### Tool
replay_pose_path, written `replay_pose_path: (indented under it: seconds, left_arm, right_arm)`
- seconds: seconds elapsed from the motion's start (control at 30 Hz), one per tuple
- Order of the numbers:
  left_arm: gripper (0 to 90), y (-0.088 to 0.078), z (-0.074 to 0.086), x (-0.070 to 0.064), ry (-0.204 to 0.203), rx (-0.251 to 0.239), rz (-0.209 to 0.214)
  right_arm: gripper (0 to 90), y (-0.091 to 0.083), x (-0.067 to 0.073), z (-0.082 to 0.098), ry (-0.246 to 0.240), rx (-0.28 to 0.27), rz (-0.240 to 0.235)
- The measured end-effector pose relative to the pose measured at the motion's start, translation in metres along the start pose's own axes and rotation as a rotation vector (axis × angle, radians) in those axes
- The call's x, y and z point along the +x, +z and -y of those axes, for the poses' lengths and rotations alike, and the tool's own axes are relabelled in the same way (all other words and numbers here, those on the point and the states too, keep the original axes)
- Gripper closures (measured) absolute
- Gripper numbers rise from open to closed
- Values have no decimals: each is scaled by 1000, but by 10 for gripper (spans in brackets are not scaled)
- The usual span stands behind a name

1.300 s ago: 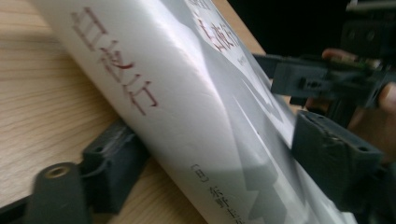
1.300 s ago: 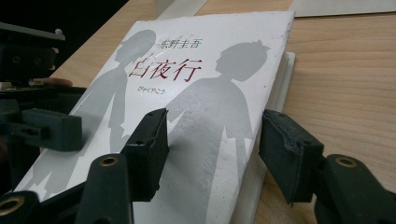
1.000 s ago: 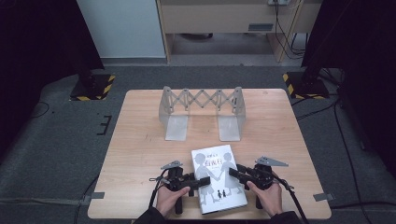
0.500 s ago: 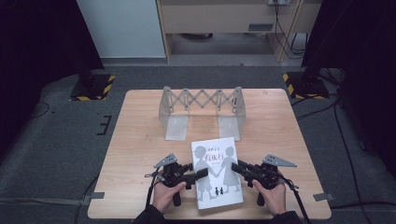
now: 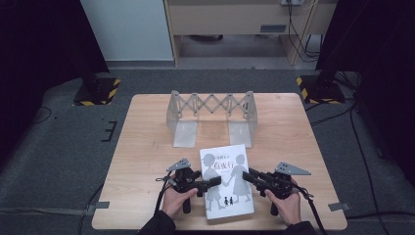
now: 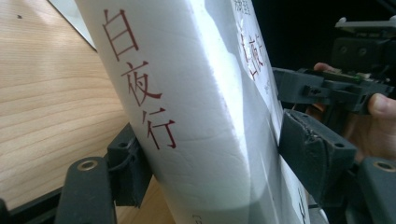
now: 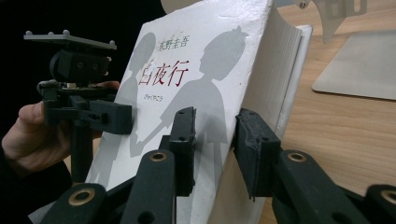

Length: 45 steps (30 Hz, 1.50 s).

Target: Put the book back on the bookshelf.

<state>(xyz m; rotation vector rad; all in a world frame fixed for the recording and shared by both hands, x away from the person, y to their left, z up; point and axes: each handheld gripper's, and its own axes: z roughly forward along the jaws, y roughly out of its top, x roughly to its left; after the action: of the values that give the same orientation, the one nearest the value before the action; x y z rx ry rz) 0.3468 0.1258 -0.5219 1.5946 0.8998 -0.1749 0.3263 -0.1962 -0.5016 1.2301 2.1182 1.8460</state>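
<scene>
Wooden table (image 5: pixel 147 147) on grey carpet. At its near edge, centre, a white book (image 5: pixel 226 180) is gripped from both sides: left gripper (image 5: pixel 211 183) clamps the spine edge, its jaws having just opened slightly; right gripper (image 5: pixel 247 176) clamps the page edge. Beyond, toward the far edge, stands an expandable metal rack (image 5: pixel 211 108).

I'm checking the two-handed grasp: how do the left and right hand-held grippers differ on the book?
The left hand-held gripper straddles the spine of the book, with its red title; the right hand-held gripper straddles the page edge. The left jaws have just been opening slightly, the right closing. Both have the book between their jaws and press on it.
</scene>
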Motion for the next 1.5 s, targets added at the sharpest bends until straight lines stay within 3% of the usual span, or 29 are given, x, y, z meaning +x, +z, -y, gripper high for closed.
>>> replay_pose_path:
  seconds: [0.23, 0.27, 0.33, 0.5, 0.6, 0.73, 0.8, 0.9, 0.97, 1.23, 1.3, 1.33, 1.37, 1.43, 1.47, 1.5]
  left_arm:
    - [344, -1, -1, 2, -37, -8, 46]
    - [355, 0, -1, 2, -48, -3, 71]
    - [367, 0, -2, 2, -52, 13, 76]
    - [353, 4, -2, -1, -51, 13, 63]
    - [366, 5, -3, 0, -59, -22, 70]
    - [368, 6, -3, 0, -65, -30, 65]
    - [395, 5, -4, 0, -101, -27, 78]
    - [438, 3, -5, 0, -123, -21, 87]
    - [469, 1, -6, -3, -143, -35, 96]
    - [512, -8, -16, -15, -141, -58, 74]
    - [519, -13, -21, -19, -118, -66, 61]
    - [523, -15, -23, -22, -106, -73, 54]
    - [523, -19, -27, -24, -90, -78, 45]
    - [528, -26, -33, -28, -62, -82, 16]
    - [529, -28, -35, -28, -57, -83, 8]
    - [529, -28, -35, -28, -57, -83, 8]
  right_arm:
    - [688, 0, -3, 1, 24, -1, -15]
    - [687, 1, -3, 1, 23, 1, -20]
    - [687, 2, -1, 0, 23, 7, -28]
    - [688, 3, 1, 1, 13, 8, -36]
    - [688, 4, 2, 1, 13, 8, -44]
    - [688, 3, 0, 1, 20, 8, -45]
    - [688, 3, 0, 1, 27, 8, -43]
    - [687, 3, 0, 2, 34, 10, -47]
    - [669, 3, -1, 2, 52, 11, -54]
    - [573, -3, -8, -1, 60, 3, -60]
    - [558, -8, -13, -2, 66, -17, -38]
    - [529, -15, -19, -4, 73, -37, -1]
    - [529, -15, -19, -4, 73, -37, -1]
    - [493, -26, -31, -4, 66, -47, 111]
    - [483, -29, -34, -3, 59, -42, 144]
    - [483, -29, -34, -3, 59, -42, 144]
